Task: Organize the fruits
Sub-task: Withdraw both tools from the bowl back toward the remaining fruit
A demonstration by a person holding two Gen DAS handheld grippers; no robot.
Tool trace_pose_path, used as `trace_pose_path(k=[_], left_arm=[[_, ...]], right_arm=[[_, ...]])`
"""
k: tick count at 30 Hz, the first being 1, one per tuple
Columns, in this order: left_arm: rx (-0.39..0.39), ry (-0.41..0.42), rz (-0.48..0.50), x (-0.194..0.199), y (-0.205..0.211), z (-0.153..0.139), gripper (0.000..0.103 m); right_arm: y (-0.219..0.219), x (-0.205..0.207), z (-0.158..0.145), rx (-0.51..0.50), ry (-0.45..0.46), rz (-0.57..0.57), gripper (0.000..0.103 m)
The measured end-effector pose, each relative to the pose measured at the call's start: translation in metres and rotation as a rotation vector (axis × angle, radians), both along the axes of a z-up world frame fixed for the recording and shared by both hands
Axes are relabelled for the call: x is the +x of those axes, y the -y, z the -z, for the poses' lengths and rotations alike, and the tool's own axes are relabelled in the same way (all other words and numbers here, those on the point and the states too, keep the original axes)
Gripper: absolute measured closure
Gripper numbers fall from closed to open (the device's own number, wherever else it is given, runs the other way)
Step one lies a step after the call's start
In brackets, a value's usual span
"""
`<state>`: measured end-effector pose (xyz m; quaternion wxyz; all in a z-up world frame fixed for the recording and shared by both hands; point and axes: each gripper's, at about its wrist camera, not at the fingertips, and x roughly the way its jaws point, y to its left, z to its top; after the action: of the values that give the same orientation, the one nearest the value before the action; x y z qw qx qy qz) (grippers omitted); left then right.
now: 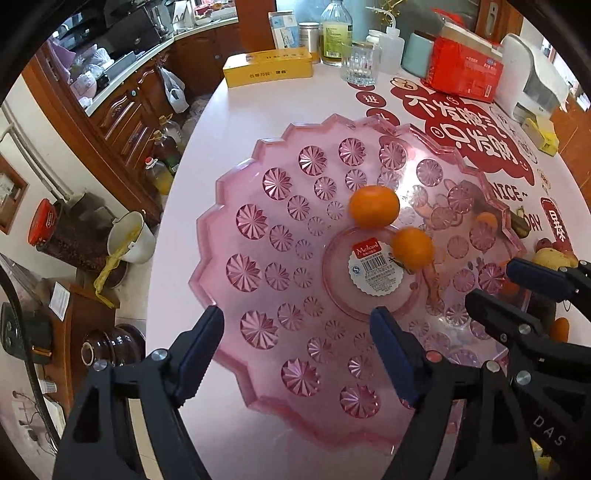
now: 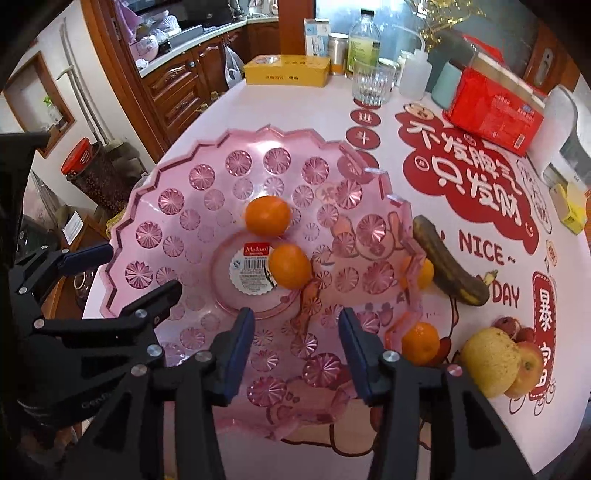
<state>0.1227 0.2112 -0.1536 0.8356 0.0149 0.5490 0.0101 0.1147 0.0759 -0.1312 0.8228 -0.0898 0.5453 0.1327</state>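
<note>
A pink glass fruit plate [image 1: 258, 221] [image 2: 159, 199] holds two oranges [image 1: 374, 205] [image 1: 412, 247], also in the right wrist view [image 2: 267, 215] [image 2: 289, 266]. On the table to its right lie two more oranges [image 2: 419, 272] [image 2: 421, 341], a dark overripe banana [image 2: 445, 267], a yellow pear [image 2: 489, 360] and an apple [image 2: 528, 369]. My left gripper [image 1: 297, 350] is open and empty over the plate's near part. My right gripper [image 2: 297, 347] is open and empty beside it; it also shows in the left wrist view [image 1: 495, 286].
At the table's far side stand a yellow box [image 1: 267, 68], a drinking glass [image 1: 360, 64], bottles [image 1: 335, 31], a red packet [image 1: 461, 70] and a white appliance [image 1: 532, 77]. Red stickers [image 2: 469, 177] cover the tabletop. Kitchen cabinets [image 1: 122, 110] lie to the left.
</note>
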Motion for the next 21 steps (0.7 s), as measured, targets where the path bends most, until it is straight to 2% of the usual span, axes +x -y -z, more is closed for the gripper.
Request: trace_pose_path(k=[10,16,21], left_arm=[[-0.016,0.07,-0.016,-0.021,-0.002,-0.022,0.023],[-0.072,0.076,-0.023,-0.031,-0.005,-0.032,0.023],[-0.07,0.136,-0.011,-0.045,-0.001,-0.048,0.023]], right_arm=[[0.003,-0.009,-0.015,0.011,0.037,-0.002,0.055],[0.007,-0.019,-0.028,0.027,0.073,0.006,0.055],[0.012,-0.029,-0.039,0.049,0.109,0.022,0.055]])
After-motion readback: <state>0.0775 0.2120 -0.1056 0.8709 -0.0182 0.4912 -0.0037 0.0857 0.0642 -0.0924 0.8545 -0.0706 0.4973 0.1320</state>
